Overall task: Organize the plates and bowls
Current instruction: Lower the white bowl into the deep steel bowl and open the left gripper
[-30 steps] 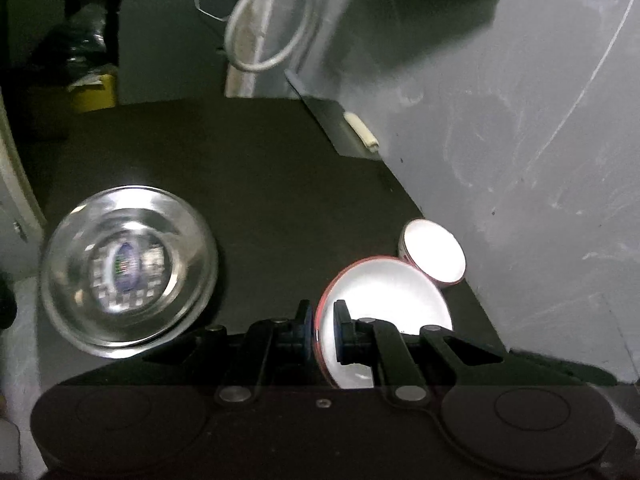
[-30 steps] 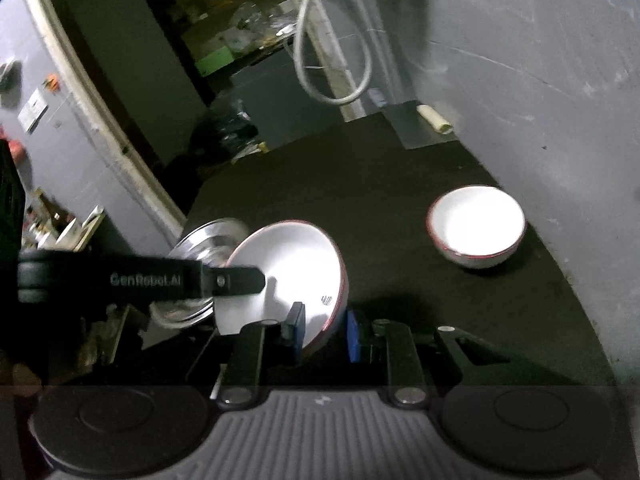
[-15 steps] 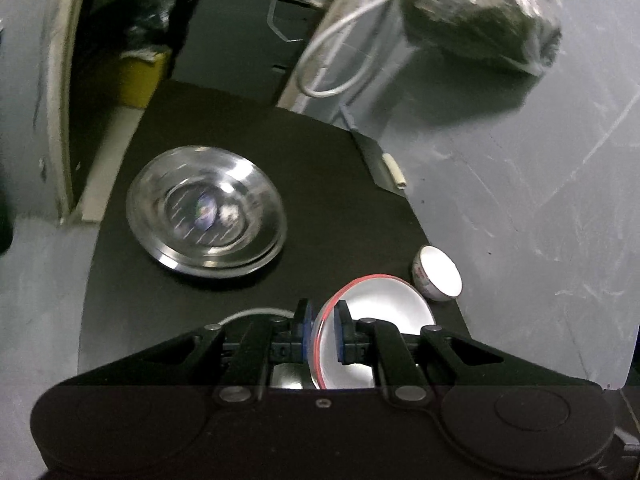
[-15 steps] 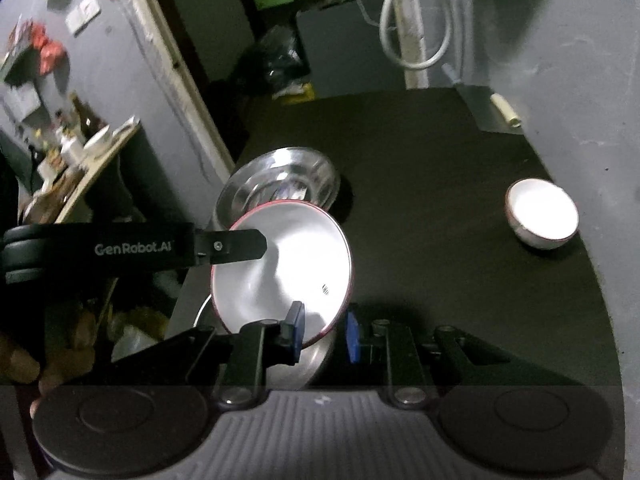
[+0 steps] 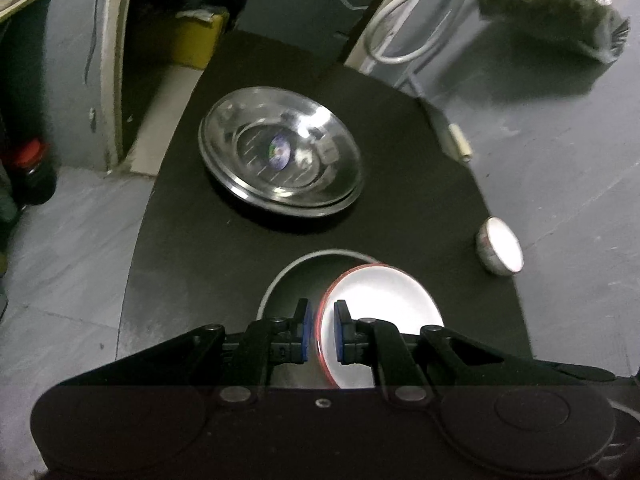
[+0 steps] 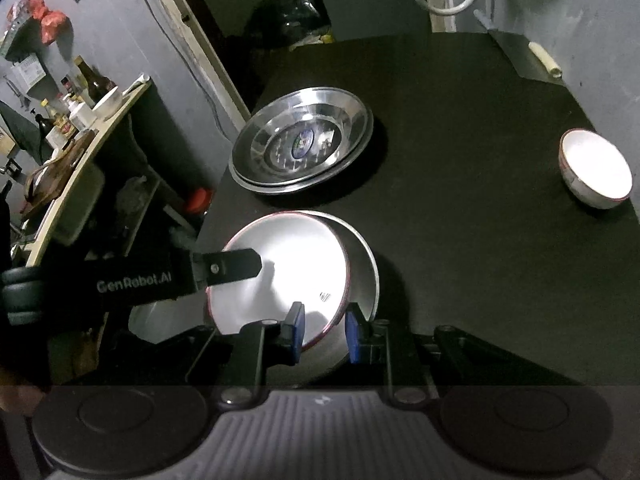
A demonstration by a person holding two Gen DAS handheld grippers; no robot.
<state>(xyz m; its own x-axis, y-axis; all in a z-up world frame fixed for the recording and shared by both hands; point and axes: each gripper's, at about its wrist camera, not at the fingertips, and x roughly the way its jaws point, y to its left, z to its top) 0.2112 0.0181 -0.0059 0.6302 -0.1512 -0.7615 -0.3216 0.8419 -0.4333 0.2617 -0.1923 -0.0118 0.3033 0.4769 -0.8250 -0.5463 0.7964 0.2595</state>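
The left gripper (image 5: pixel 320 330) is clamped on the near rim of a white, red-rimmed plate (image 5: pixel 384 304). The plate sits over a steel plate (image 5: pixel 280 280) on the black tabletop (image 5: pixel 420 184). Beyond these rests a stack of steel bowls (image 5: pixel 280 152). A small white bowl (image 5: pixel 500 250) lies well apart near the table's right edge.

Near left corner of the table (image 6: pixel 460 128): taken up by a steel bowl (image 6: pixel 362 276) with the white red-rimmed plate (image 6: pixel 280 276) tilted over it.
Far left: blocked by stacked steel basins (image 6: pixel 300 144).
Right edge: small white bowl (image 6: pixel 596 168) stands alone.
Middle and far right: bare dark tabletop, open passage between basins and small bowl.
Left of table: cluttered shelf (image 6: pixel 80 136) close by.
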